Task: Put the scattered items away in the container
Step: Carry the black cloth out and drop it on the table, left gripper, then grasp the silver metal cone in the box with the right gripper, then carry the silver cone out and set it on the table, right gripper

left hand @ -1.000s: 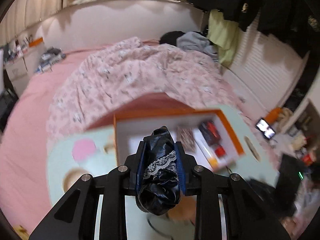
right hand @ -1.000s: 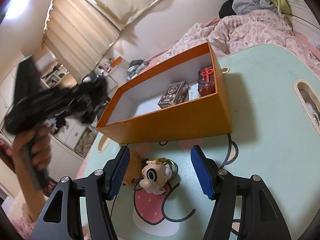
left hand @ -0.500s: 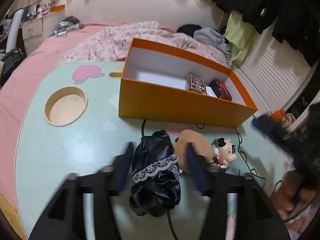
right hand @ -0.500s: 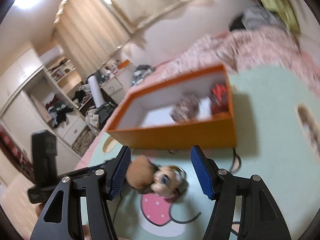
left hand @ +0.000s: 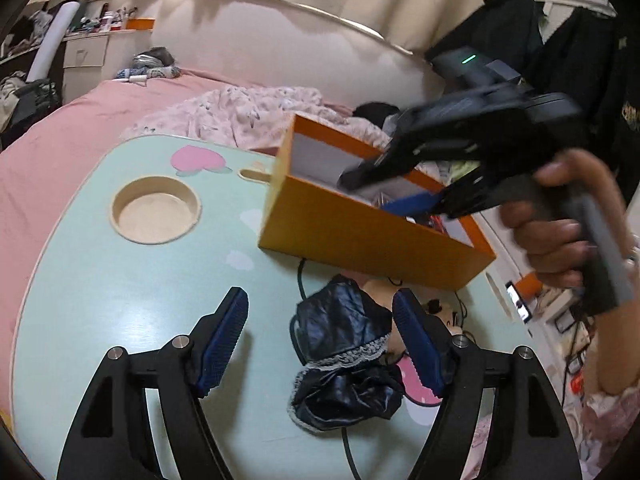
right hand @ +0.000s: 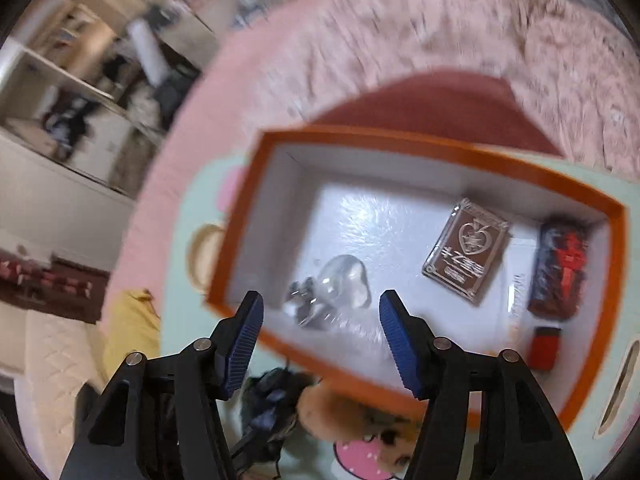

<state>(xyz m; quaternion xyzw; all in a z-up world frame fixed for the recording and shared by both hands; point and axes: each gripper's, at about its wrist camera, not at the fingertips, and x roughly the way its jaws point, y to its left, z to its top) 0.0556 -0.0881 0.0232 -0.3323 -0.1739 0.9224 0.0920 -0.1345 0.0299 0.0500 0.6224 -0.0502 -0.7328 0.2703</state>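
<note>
Looking into the orange box (right hand: 420,148), only the right view shows its contents.

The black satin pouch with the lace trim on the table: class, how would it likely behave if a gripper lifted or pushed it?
The black satin pouch lies crumpled in soft folds, so it would probably sag and flop rather than hold shape. Its glossy sheen suggests it may slip between smooth pads. It looks light, and pushed across the table it would likely bunch up, not roll.

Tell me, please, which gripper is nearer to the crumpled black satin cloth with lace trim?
Left. The left gripper hangs open around the cloth; the right gripper hovers over the orange box.
</note>
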